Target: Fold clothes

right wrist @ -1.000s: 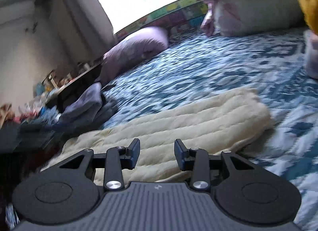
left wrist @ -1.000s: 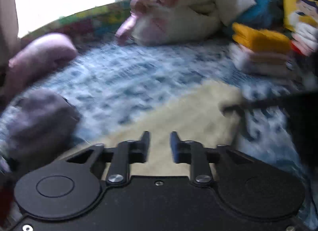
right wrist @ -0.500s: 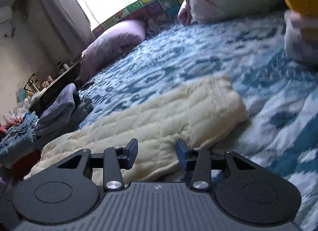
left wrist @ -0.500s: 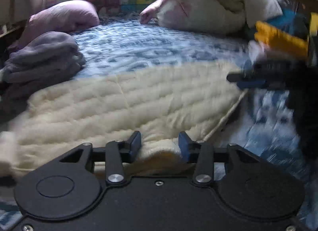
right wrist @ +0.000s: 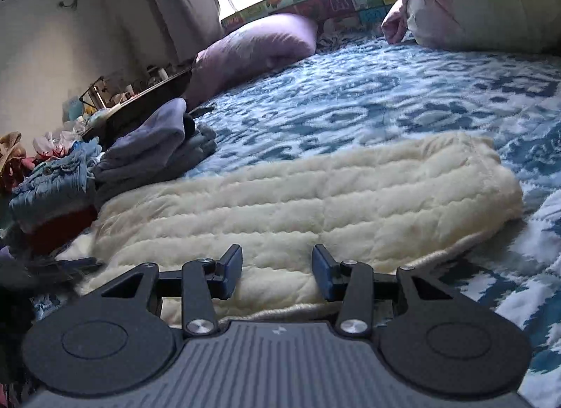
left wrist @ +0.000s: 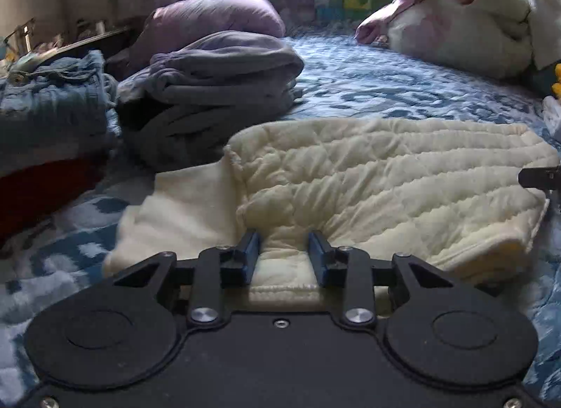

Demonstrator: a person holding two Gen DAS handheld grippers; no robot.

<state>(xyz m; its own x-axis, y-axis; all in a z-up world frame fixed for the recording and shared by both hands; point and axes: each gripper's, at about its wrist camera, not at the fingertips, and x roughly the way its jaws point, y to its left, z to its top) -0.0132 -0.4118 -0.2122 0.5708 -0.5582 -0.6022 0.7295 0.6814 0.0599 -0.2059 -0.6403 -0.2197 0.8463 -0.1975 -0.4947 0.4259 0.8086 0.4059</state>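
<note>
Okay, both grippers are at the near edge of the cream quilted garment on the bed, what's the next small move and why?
Probably finish closing the left gripper on the hem. Its jaws are closing with a bunched ridge of the cream quilted garment between them, though the pads do not yet look clamped. The right gripper stands open over the same edge, so it should pinch next before any fold is lifted.

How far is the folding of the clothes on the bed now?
Done: grey and blue folded piles. In hand: the cream quilted garment; left gripper closing around its near edge, right gripper open above it. Left: finishing its fold.
</note>
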